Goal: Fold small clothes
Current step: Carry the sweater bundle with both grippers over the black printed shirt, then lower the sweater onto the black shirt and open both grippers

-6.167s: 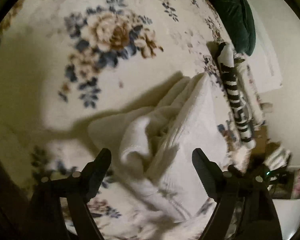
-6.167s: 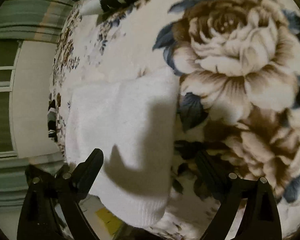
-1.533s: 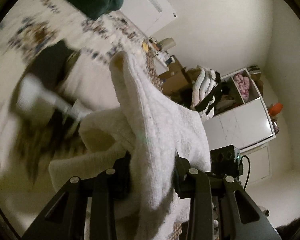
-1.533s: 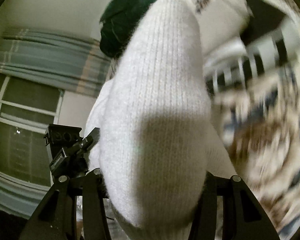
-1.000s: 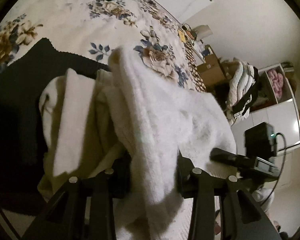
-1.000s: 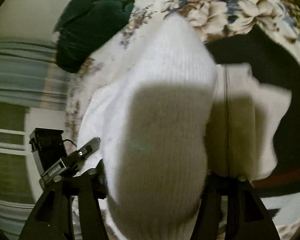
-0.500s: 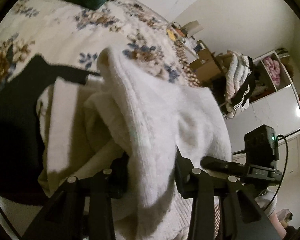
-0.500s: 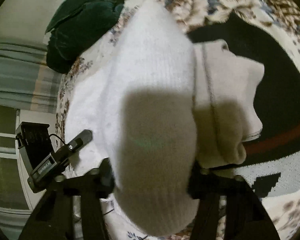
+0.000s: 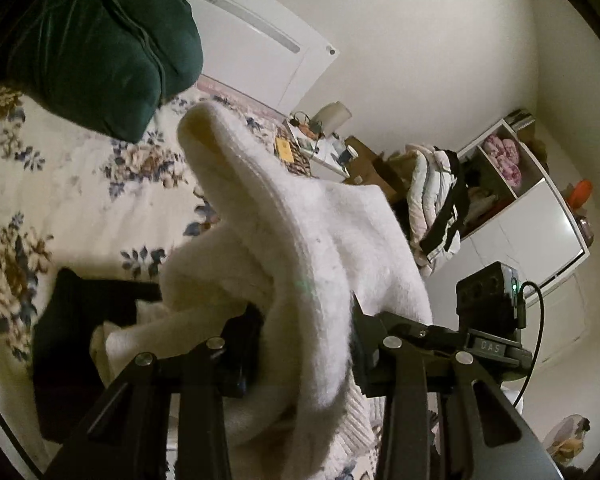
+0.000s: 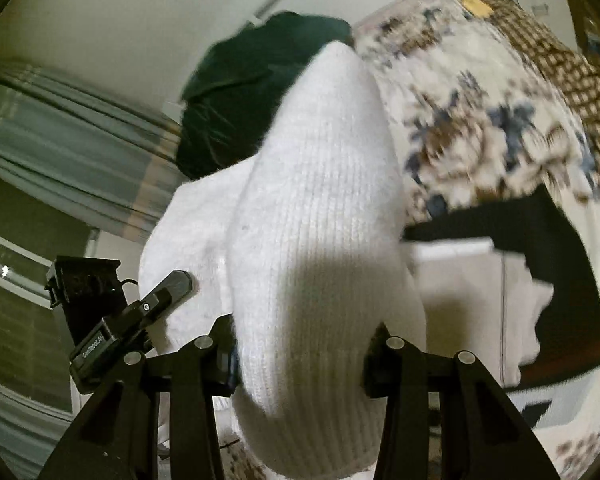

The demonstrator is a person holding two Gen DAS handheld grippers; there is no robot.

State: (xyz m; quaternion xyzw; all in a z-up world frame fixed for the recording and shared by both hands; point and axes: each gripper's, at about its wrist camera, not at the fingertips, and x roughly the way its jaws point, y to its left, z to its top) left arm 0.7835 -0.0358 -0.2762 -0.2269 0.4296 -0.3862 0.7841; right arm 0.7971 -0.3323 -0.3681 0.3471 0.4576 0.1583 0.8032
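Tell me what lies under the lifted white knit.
Under the white knit a cream garment lies on a black one, on the floral bedspread. Both grippers pinch the knit, which hides the rest below it.

Both wrist views close behind white knit garment (image 9: pixel 312 248), sharing floral bed (image 10: pixel 480 92)

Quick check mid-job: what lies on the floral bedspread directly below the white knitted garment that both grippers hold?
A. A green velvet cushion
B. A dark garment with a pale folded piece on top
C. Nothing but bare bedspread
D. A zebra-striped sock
B: under the lifted white knitted garment a dark garment lies on the floral bedspread, with a pale folded piece resting on it.
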